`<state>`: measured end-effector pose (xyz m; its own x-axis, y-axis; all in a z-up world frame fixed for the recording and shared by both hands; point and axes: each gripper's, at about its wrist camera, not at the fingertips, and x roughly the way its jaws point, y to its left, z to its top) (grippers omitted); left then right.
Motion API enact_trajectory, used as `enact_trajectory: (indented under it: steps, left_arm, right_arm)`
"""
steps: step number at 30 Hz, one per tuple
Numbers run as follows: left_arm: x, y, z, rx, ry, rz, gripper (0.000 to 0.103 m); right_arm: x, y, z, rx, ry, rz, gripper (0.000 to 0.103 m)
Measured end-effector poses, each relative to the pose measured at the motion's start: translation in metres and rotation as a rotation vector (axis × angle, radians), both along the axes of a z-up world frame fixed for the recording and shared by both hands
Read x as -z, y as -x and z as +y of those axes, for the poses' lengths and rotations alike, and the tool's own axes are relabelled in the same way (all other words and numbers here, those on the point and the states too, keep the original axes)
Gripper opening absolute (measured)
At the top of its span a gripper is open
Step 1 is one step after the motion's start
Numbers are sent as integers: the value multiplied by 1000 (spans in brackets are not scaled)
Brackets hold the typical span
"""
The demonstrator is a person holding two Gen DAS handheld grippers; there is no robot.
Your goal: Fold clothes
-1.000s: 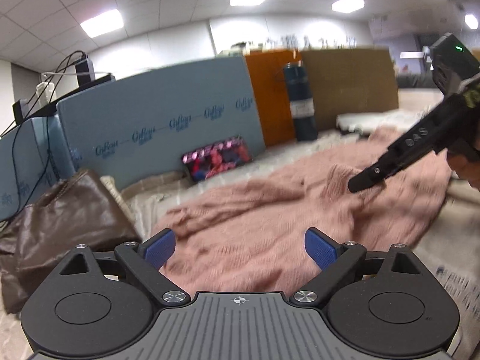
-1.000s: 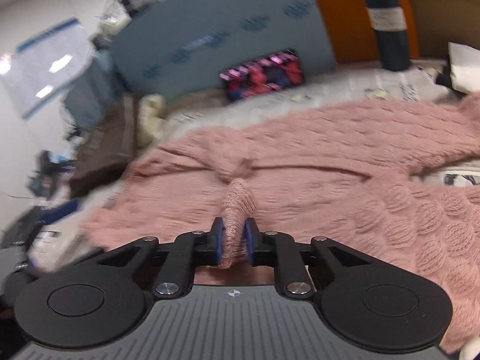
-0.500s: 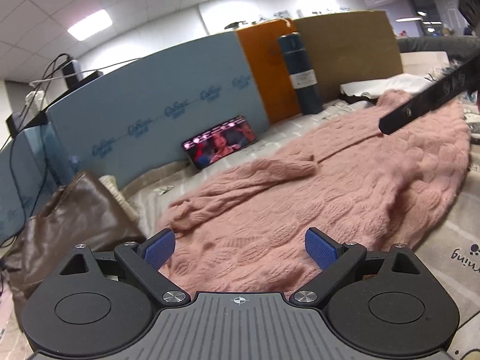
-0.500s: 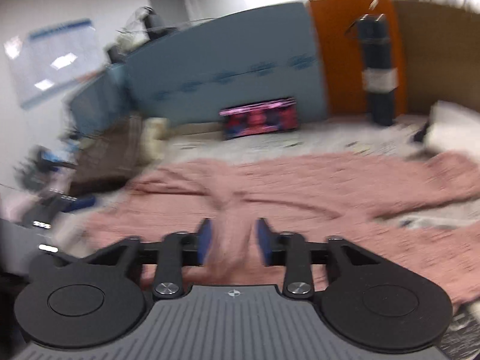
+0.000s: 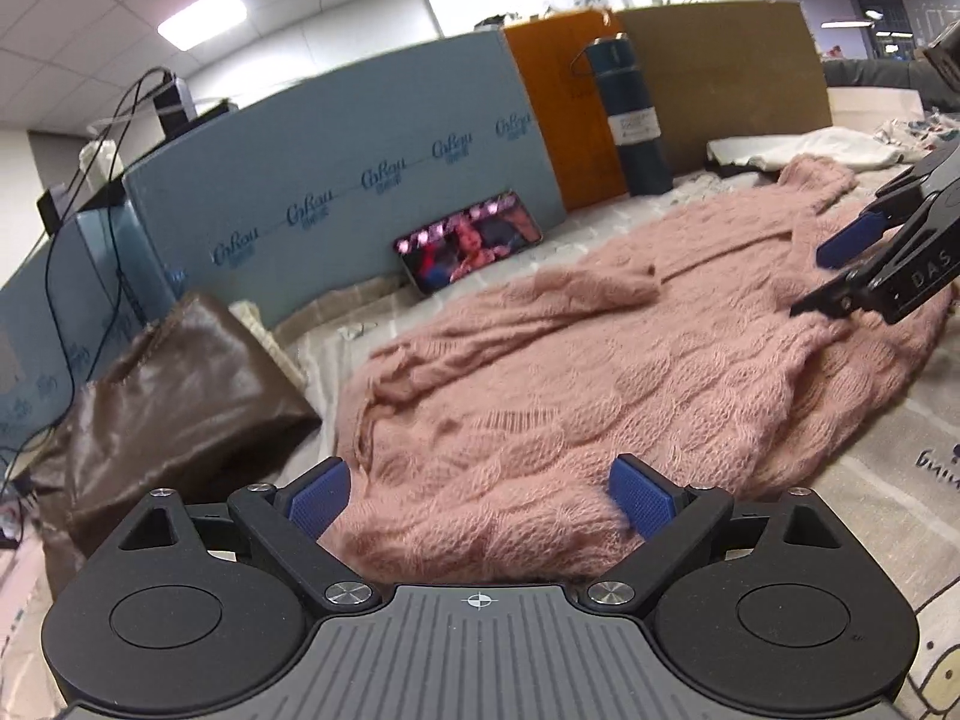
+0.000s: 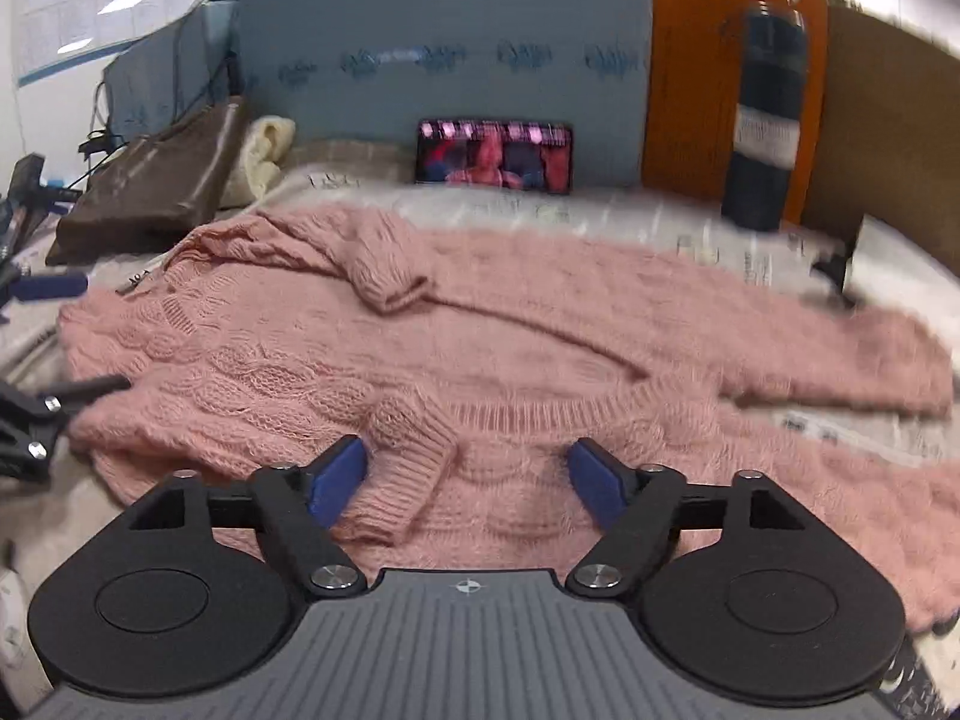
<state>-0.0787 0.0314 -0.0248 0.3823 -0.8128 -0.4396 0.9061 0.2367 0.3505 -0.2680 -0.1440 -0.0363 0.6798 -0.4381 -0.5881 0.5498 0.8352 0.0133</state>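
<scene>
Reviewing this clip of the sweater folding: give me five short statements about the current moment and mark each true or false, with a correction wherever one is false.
1. The right claw is shut on a fold of knit. False: its jaws stand apart, with a sleeve cuff lying loose between them.
2. The left claw is open. True.
3. The pink sweater lies spread on the printed cover. True.
4. The phone lies flat on the sweater. False: it stands propped against the blue board, behind the sweater.
5. A dark blue bottle stands upright in front of the orange panel. True.
</scene>
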Motion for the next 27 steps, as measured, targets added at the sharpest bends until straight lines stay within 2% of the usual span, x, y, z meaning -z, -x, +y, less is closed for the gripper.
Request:
enact_trajectory:
  steps: [5, 7, 8, 10, 13, 17, 19, 22, 27]
  left_arm:
    - [-8, 9, 9, 85, 89, -11, 96]
    - [-7, 16, 14, 126, 109, -43, 96]
    - [-7, 18, 16, 140, 110, -57, 98]
    - [-7, 20, 20, 152, 107, -68, 100]
    - [-10, 20, 27, 168, 91, -47, 100]
    - [-12, 25, 35, 230, -23, -47, 100]
    - [-10, 31, 39, 276, -109, -87, 100]
    - [-5, 38, 37, 283, -189, -168, 100]
    - [0, 39, 19, 275, -225, -238, 102]
  right_arm:
    - [-10, 20, 1, -30, 32, -86, 79]
    - [-16, 34, 2, -81, 54, -138, 90]
    - [-19, 43, 4, -110, 75, -155, 92]
    - [-23, 59, 7, -155, 134, -156, 100]
    - [-24, 80, 12, -170, 208, -105, 102]
    - [-15, 107, 14, -174, 205, -19, 102]
    - [-12, 119, 14, -175, 199, 7, 102]
    - [-11, 134, 12, -167, 192, 48, 102]
    - [-8, 140, 8, -170, 219, 136, 102]
